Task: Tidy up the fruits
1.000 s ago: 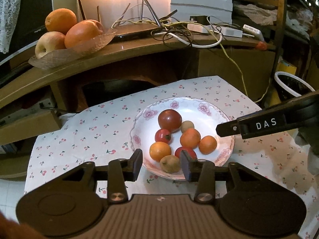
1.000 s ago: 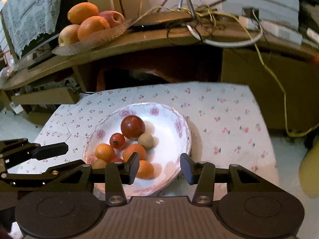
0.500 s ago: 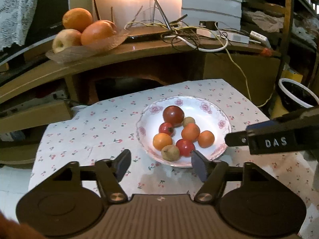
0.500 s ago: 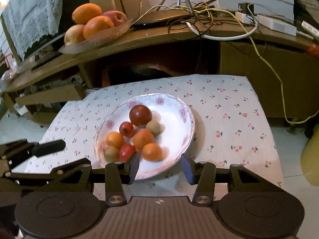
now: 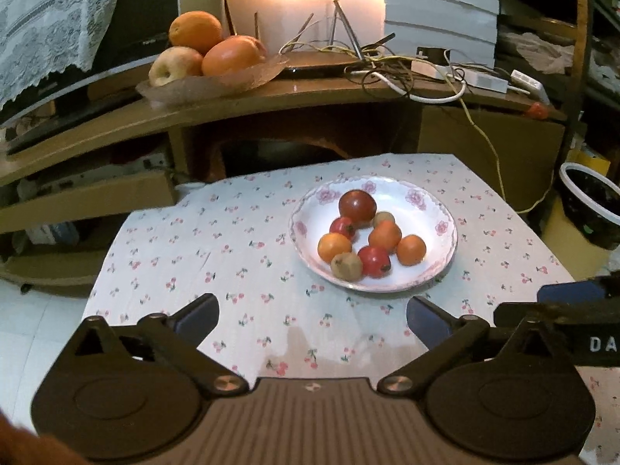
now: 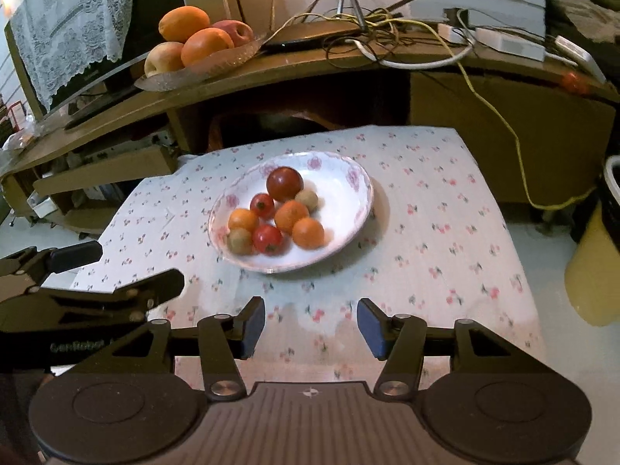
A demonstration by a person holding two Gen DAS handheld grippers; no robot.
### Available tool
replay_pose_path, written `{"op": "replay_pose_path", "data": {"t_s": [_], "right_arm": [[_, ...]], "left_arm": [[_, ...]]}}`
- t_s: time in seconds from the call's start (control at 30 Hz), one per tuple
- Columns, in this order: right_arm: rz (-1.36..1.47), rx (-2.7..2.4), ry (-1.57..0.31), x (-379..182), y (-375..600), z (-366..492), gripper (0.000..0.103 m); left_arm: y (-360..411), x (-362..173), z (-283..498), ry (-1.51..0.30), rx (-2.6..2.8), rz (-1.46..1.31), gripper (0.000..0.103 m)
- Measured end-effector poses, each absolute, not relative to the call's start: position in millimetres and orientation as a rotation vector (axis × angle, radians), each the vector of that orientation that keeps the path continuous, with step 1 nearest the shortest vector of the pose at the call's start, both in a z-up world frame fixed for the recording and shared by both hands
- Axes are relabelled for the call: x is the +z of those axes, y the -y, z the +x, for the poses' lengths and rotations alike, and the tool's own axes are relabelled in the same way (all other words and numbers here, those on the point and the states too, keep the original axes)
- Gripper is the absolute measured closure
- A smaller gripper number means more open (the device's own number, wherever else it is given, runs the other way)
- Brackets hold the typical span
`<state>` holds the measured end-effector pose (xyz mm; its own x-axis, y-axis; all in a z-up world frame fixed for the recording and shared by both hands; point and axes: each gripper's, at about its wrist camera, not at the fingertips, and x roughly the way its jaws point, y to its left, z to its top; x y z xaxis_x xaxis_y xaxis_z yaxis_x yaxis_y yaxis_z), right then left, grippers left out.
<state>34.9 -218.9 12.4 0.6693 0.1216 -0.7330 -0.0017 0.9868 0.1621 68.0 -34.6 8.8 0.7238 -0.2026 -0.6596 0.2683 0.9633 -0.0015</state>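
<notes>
Both of my grippers hover over the near edge of a small table with a flowered cloth (image 5: 186, 255). Left gripper (image 5: 312, 319) has its jaws spread wide with nothing between them. Right gripper (image 6: 311, 323) is partly open, also holding nothing.

Well beyond both, a white plate (image 6: 348, 193) with a pink flower rim sits at the middle of the table. Gathered on it, touching one another, are small round fruits: a dark red one (image 6: 285, 183) at the far side, three orange ones, two bright red ones, and two brownish ones. No fruit lies loose on the cloth.

Farther off, a wooden shelf carries a glass dish (image 5: 217, 83) of larger fruit.

I judge the small fruits light, smooth, likely to roll and easy to bruise, so each wants a gentle pinch across its widest part.
</notes>
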Motion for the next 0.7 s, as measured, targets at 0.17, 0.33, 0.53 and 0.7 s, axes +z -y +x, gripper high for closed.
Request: {"op": "replay_pose_path", "data": {"t_s": [0.17,0.33,0.53,0.7], "right_arm": [[0.171,0.049,-0.832,12.6,217.8,16.9,0.046],[0.188,0.033,-0.839,11.8,216.2,3.0,0.046],[0.185,0.024,-0.839,12.2,210.7,-10.3,0.045],[0.176,0.017,-0.844,11.0,206.0,-20.1,0.045]], "left_arm": [[31.4,4.3,55.9,-0.757,-0.269,0.047,0.000],[32.3,1.1,43.7,-0.782,-0.282,0.043,0.000],[28.5,-1.7,29.1,-0.798,-0.286,0.040,0.000],[19.9,1.2,20.6,-0.797,-0.281,0.015,0.000]]}}
